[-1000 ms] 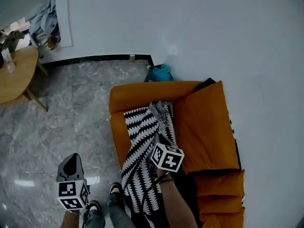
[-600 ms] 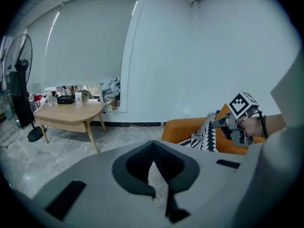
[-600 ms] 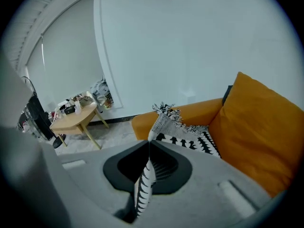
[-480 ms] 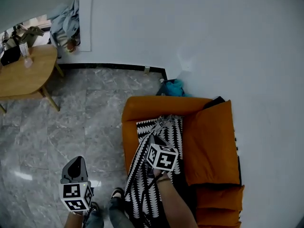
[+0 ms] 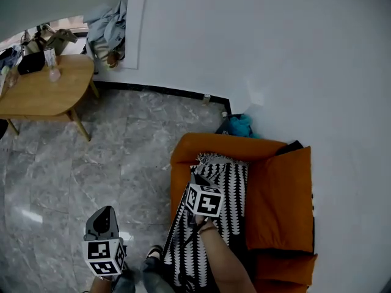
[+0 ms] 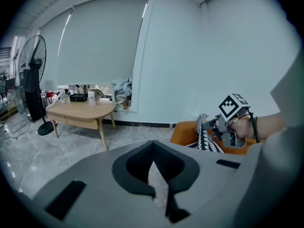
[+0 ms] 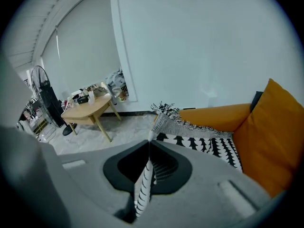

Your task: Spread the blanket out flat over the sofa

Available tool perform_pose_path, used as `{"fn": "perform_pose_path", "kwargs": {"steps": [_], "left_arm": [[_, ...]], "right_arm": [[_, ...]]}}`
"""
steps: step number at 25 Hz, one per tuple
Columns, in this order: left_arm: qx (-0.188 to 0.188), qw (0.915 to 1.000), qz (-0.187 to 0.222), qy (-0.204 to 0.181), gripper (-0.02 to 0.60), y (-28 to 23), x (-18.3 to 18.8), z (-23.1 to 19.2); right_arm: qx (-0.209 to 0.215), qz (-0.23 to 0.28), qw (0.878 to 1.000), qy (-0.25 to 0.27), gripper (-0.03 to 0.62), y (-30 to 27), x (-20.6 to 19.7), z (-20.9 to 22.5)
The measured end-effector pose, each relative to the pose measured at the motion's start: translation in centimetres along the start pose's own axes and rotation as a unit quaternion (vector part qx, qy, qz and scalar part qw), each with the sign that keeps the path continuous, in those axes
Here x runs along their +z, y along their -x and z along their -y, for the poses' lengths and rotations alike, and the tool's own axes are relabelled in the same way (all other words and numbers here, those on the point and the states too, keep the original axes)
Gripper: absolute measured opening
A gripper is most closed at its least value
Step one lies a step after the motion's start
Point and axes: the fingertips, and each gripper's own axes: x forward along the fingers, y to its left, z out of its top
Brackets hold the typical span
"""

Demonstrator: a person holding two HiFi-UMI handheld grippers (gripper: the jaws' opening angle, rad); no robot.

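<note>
Above grey marble floor (image 5: 73,163), the jaws of the right gripper (image 7: 149,145) pinch a fold of the black-and-white blanket (image 7: 204,144) lying along the orange sofa (image 5: 208,148), while the left gripper (image 6: 153,148) hangs off the sofa's side, jaws pressed together on nothing.

Black-and-white blanket (image 5: 231,191) lies rumpled along orange sofa (image 5: 204,146) seat

The left gripper (image 6: 153,144), jaws together at the tips with nothing between them, faces a grey marble floor (image 6: 71,148), a wooden table (image 6: 80,112) and a standing fan (image 6: 35,56) beside a shaded window (image 6: 99,42). At right, the right gripper (image 6: 208,125) holds the fringed black-and-white blanket (image 6: 205,143) up over an orange sofa (image 6: 183,133).
</note>
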Motion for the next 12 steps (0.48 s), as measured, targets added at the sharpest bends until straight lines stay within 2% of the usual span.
{"fn": "perform_pose_path", "kwargs": {"steps": [12], "left_arm": [[0.021,0.9995,-0.023,0.011,0.002,-1.6,-1.5,-2.5]], "right_arm": [[0.024,-0.031,0.999,0.036,0.015,-6.7,-0.6,-4.3]]}}
